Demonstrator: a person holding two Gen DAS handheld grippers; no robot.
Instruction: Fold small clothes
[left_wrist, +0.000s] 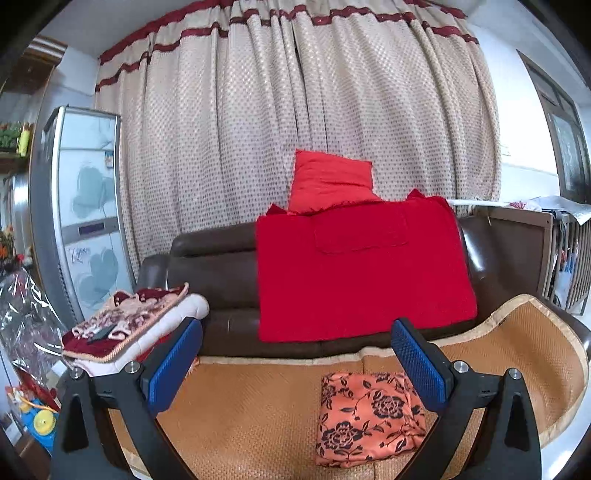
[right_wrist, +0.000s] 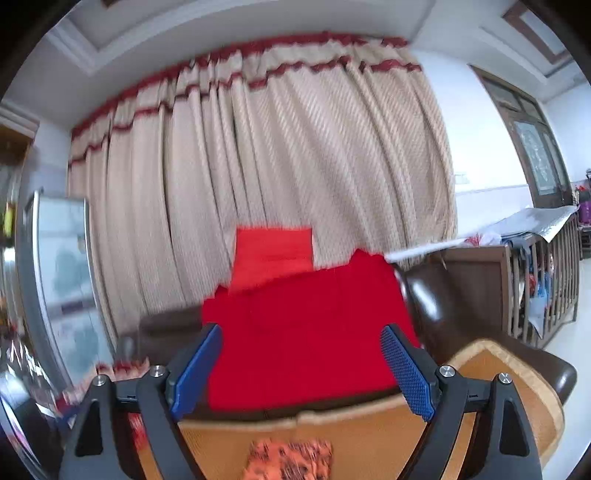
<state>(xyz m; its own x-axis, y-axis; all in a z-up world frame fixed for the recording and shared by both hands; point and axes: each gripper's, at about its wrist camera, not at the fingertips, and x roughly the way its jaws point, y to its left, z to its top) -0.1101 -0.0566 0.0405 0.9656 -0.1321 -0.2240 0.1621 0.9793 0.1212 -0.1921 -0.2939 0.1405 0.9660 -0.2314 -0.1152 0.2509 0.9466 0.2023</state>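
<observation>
A folded orange garment with black flowers (left_wrist: 367, 419) lies on the woven mat (left_wrist: 251, 410) of the sofa seat. My left gripper (left_wrist: 295, 365) is open and empty, raised above the mat, with the garment below its right finger. In the blurred right wrist view the same garment (right_wrist: 290, 459) shows at the bottom edge, lying on the mat (right_wrist: 369, 439). My right gripper (right_wrist: 301, 373) is open and empty, held above it.
A red blanket (left_wrist: 360, 269) hangs over the brown leather sofa back (left_wrist: 214, 251), with a red pillow (left_wrist: 330, 181) behind it. A stack of patterned bedding (left_wrist: 125, 328) sits on the sofa's left end. A refrigerator (left_wrist: 85, 206) stands left, a wooden crib (left_wrist: 565, 258) right.
</observation>
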